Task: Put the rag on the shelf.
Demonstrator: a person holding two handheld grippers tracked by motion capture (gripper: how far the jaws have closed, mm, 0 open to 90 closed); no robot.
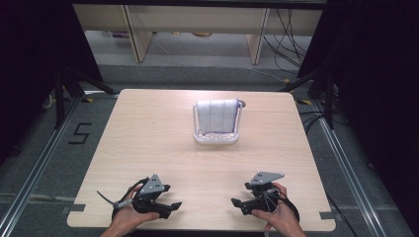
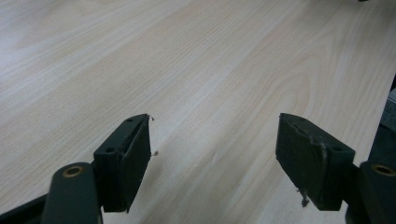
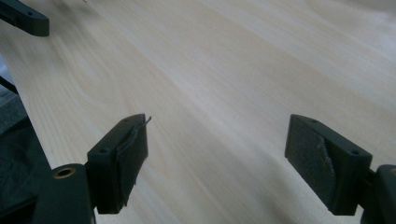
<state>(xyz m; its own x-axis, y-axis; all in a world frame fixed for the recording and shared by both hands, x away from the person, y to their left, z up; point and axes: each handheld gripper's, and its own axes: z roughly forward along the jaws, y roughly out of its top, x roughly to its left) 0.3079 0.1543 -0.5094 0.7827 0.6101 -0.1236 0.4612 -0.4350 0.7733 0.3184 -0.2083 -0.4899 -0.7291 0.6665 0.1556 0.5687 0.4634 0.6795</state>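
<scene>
A white rack (image 1: 216, 137) stands at the table's far middle with a pale cloth (image 1: 216, 115) draped over its top bar. My left gripper (image 1: 170, 207) rests near the front edge at the left, held in a hand, and its jaws point right. My right gripper (image 1: 238, 205) rests near the front edge at the right, jaws pointing left. In the left gripper view my left gripper (image 2: 215, 149) is open over bare wood. In the right gripper view my right gripper (image 3: 217, 154) is open too, with nothing between its jaws. Both are far from the rack.
The light wooden table (image 1: 148, 143) has bare wood between the grippers and the rack. Black stands (image 1: 64, 84) flank the far corners. Cables (image 1: 286, 29) trail on the floor beyond. The other gripper's jaw tip (image 3: 25, 18) shows at the top left of the right gripper view.
</scene>
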